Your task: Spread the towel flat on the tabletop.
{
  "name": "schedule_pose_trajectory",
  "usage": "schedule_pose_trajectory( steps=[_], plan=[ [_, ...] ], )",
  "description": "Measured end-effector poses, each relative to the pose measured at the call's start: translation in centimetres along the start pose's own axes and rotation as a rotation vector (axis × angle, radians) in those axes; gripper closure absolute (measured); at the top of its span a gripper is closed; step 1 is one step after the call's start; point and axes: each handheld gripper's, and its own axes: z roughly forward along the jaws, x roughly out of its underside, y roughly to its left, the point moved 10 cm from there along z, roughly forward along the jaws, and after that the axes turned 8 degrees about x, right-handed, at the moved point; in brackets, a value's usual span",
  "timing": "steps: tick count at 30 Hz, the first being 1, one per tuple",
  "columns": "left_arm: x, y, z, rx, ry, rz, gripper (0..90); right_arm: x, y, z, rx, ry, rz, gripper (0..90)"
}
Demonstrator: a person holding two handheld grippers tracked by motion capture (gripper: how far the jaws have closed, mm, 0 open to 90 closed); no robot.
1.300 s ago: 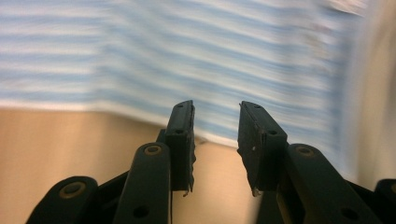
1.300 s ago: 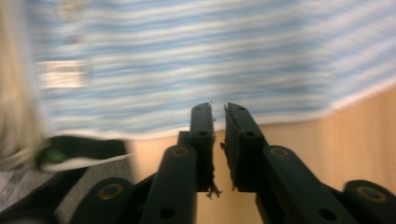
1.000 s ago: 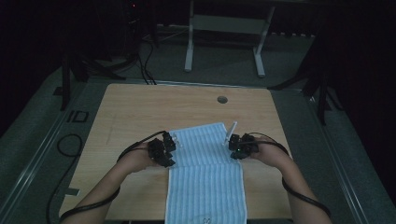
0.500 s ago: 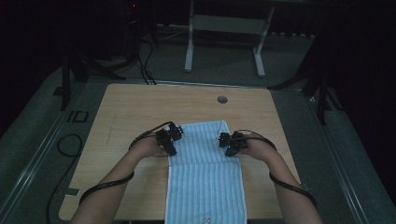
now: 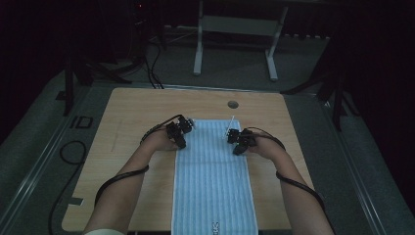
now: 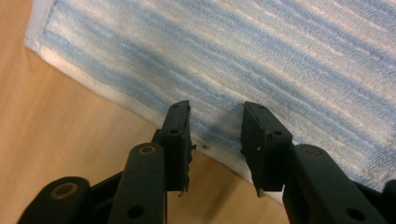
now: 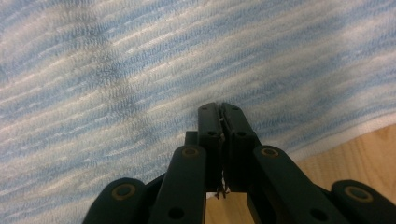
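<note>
Left gripper view: towel edge beneath parted left gripper.

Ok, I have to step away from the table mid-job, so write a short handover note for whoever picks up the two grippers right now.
Left gripper: jaws apart, just been opening, tips over the towel's left long edge; no cloth pinched.
Right gripper: jaws shut, over the towel near its right edge; whether they pinch any cloth cannot be told.
Towel: blue-and-white striped, lying flat and lengthwise down the middle of the wooden table, near end over the table's front edge.
Done: towel looks spread out flat, far end squared off.
Left: probably folding it; no fold shows yet.
</note>
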Motion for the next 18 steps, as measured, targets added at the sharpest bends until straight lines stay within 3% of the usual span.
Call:
schedule_pose_trajectory(
  steps=[7,10,14,18],
  plan=[
    [-0.6,1.2,0.1,-0.007,0.004,-0.033,60.8,-0.1,-0.9,0.2,0.006,0.014,0.024,87.1],
    [-0.8,1.6,0.1,-0.032,0.02,-0.035,60.7,-0.1,-1.6,0.3,-0.002,0.021,0.041,87.0],
    [-1.1,1.6,0.1,-0.056,0.014,-0.036,60.1,-0.1,-2.0,0.4,-0.005,0.029,0.052,86.3],
    [-0.8,1.1,-0.2,-0.045,0.029,-0.019,55.5,0.0,-1.4,-0.2,-0.026,0.023,0.029,80.2]
  ],
)
